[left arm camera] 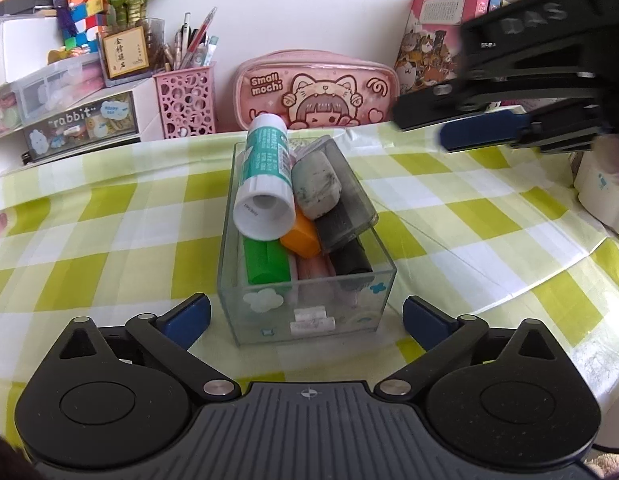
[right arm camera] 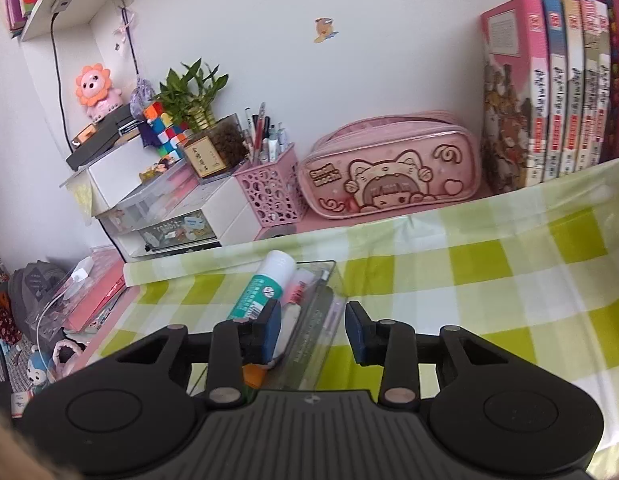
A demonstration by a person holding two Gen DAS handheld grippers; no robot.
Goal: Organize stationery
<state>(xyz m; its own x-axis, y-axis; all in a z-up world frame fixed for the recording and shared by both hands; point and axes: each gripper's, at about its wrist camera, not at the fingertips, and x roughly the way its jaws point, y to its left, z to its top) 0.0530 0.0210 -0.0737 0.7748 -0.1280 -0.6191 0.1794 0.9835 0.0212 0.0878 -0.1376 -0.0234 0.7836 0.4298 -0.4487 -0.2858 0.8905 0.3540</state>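
A clear plastic box [left arm camera: 309,312] stands on the green checked tablecloth, filled with stationery: a white and teal glue stick [left arm camera: 265,176] on top, a dirty white eraser [left arm camera: 317,184], an orange piece [left arm camera: 301,236], a green item [left arm camera: 267,260] and a grey case [left arm camera: 345,200]. My left gripper [left arm camera: 306,318] is open, its fingers either side of the box's near end, not touching. My right gripper [right arm camera: 313,330] is open and empty above the box [right arm camera: 309,320]; it also shows in the left wrist view [left arm camera: 481,124] at the upper right. The glue stick [right arm camera: 265,284] lies under it.
At the back stand a pink pencil case [left arm camera: 315,90], a pink pen holder [left arm camera: 187,98] with pens, white drawers [left arm camera: 77,120], a plant and a puzzle cube. Books [right arm camera: 549,92] stand at the back right. A white roll [left arm camera: 601,192] sits at the right edge.
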